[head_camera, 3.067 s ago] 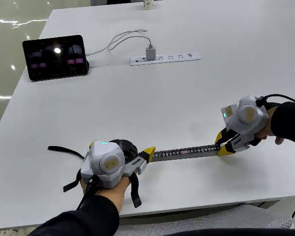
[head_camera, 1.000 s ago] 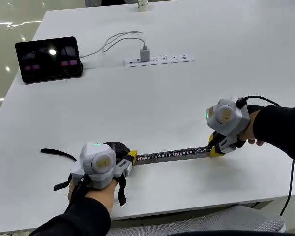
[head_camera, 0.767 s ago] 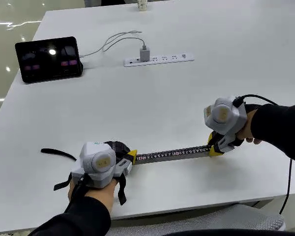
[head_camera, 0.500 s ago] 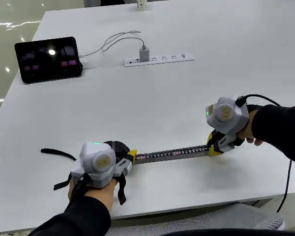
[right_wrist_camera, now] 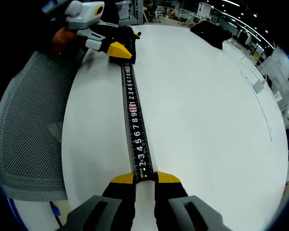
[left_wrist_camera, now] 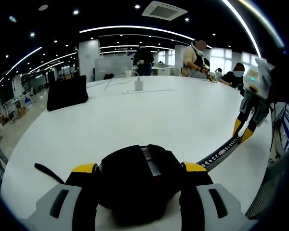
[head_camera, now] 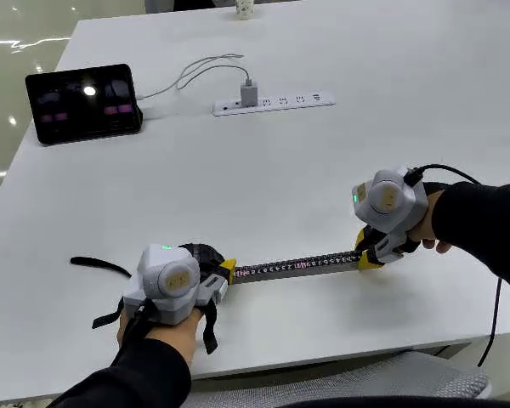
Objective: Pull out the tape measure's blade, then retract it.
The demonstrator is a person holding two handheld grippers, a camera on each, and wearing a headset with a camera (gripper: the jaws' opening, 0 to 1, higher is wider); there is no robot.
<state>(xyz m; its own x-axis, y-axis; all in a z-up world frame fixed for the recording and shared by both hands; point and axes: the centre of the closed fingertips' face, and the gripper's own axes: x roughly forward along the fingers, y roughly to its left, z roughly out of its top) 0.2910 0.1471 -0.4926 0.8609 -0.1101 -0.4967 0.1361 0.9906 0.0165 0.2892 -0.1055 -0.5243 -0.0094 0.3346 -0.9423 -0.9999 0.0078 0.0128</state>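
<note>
The black tape measure case [head_camera: 206,255] rests on the white table [head_camera: 263,187] at the near left. My left gripper [head_camera: 219,274] is shut on it, its yellow-tipped jaws on either side of the case [left_wrist_camera: 139,185]. The blade [head_camera: 293,266] runs flat along the table to the right, its numbers showing [right_wrist_camera: 134,115]. At the blade's end my right gripper [head_camera: 367,257] is shut on the tip, with both yellow jaws [right_wrist_camera: 145,178] pinching it. The right gripper view looks down the blade to the left gripper [right_wrist_camera: 116,45].
A dark tablet [head_camera: 85,102] stands at the far left. A white power strip [head_camera: 272,102] with a charger and white cable [head_camera: 204,68] lies behind. Black straps [head_camera: 98,265] trail left of the case. The table's near edge runs just below the blade. People stand in the background [left_wrist_camera: 192,55].
The right gripper has crept slightly left with the blade's end, so the drawn-out length is a little shorter. The left gripper and case have stayed put.
</note>
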